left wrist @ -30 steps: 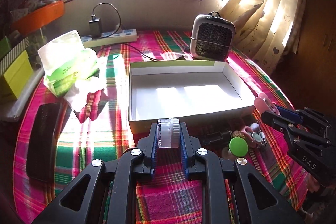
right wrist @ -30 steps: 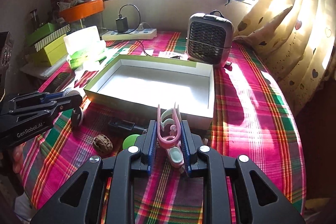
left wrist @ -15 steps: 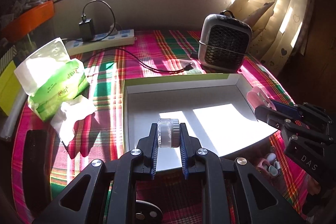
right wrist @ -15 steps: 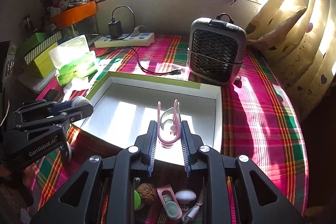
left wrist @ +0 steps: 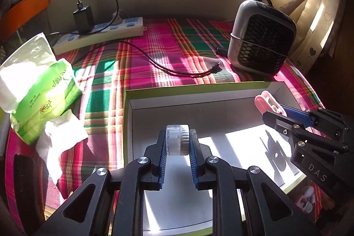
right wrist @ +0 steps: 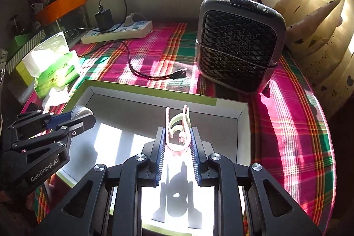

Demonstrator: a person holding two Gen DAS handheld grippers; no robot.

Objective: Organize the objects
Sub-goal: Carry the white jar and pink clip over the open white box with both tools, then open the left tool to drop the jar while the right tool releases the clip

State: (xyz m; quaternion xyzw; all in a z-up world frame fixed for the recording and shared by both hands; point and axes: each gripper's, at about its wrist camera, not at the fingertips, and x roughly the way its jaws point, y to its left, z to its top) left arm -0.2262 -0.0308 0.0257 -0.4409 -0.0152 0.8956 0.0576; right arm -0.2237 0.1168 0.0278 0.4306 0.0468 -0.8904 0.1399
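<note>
My left gripper is shut on a small clear round jar and holds it above the white inside of the open box. My right gripper is shut on a pink clip and holds it above the same box. In the left wrist view the right gripper comes in from the right with the pink clip. In the right wrist view the left gripper comes in from the left with the jar.
A small heater stands behind the box. A power strip with a black cable lies at the back. A green tissue pack lies left. Small items lie by the box's right front corner.
Both grippers moved forward over the box, carrying the jar and the clip. The loose items in front of the box have dropped out of view.
</note>
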